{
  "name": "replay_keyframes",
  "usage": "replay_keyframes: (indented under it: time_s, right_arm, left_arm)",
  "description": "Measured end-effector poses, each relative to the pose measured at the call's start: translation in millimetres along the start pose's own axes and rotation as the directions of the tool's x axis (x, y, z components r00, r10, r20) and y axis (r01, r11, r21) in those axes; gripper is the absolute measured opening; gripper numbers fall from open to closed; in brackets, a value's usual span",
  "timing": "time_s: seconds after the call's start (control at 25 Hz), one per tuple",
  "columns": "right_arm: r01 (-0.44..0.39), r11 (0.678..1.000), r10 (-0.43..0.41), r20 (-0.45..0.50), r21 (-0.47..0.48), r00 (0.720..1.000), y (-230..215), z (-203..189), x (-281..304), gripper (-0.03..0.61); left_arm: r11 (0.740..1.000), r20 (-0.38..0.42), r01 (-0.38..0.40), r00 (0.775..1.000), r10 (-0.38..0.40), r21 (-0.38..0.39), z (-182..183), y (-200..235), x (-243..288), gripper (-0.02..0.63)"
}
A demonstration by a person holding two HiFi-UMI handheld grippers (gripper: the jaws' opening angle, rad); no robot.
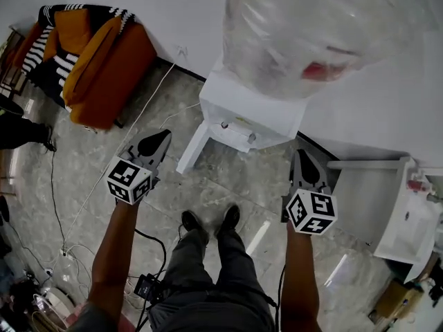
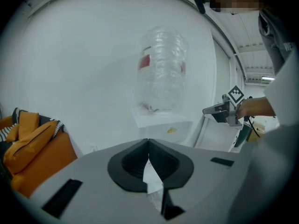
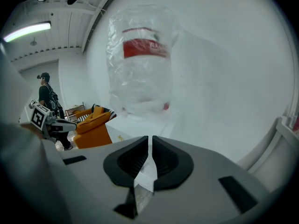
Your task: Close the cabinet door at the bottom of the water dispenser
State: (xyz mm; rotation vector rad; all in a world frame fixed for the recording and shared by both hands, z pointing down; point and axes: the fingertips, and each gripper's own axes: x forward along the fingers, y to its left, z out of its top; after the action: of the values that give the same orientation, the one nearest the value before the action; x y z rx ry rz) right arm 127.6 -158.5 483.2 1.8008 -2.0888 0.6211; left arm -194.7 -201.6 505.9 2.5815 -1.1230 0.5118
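Marbled tile floor point(image 1: 228, 185) runs under a white wall point(image 1: 173, 12) on the far side.

Water dispenser point(image 1: 242, 120): white and upright against the wall, with a clear bottle point(image 1: 325, 26) bearing a red label seated on top.

Orange sofa point(image 1: 104, 68): far left, with striped cushions.

White side unit point(image 1: 408, 220): to the right.

Cabinet door point(image 1: 192, 149): stands open. From above it appears nearly edge-on, as a narrow white strip. Its length runs from the dispenser's near left corner out toward the near left, with the free end toward the person.

The door lies between the two grippers and touches neither. It is just right of the left gripper point(image 1: 160, 138) tip and well left of the right gripper point(image 1: 303, 159). Both grippers point toward the dispenser's base.

Left gripper point(image 2: 148, 141): jaws together, tips meeting, nothing between them.

Right gripper point(image 3: 150, 138): jaws drawn in to a thin slit, nothing between them.

The person's shoes point(image 1: 208, 220) are on the floor, near of the door. Cables point(image 1: 62, 206) trail across the floor at near left.
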Motion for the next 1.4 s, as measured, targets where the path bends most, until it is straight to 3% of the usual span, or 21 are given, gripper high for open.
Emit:
replay_keyframes:
  time_s: [0.64, 1.4]
  right_arm:
    - [0.064, 0.995, -0.056, -0.109, 0.073, 0.993, -18, -106, 56, 0.031]
    - [0.068, 0.996, -0.056, -0.168, 0.064, 0.984, -33, -188, 92, 0.031]
  left_arm:
    - [0.996, -0.166, 0.032, 0.985, -0.045, -0.083, -141, 36, 76, 0.017]
    - [0.981, -0.365, 0.015, 0.927, -0.087, -0.196, -319, 51, 135, 0.021]
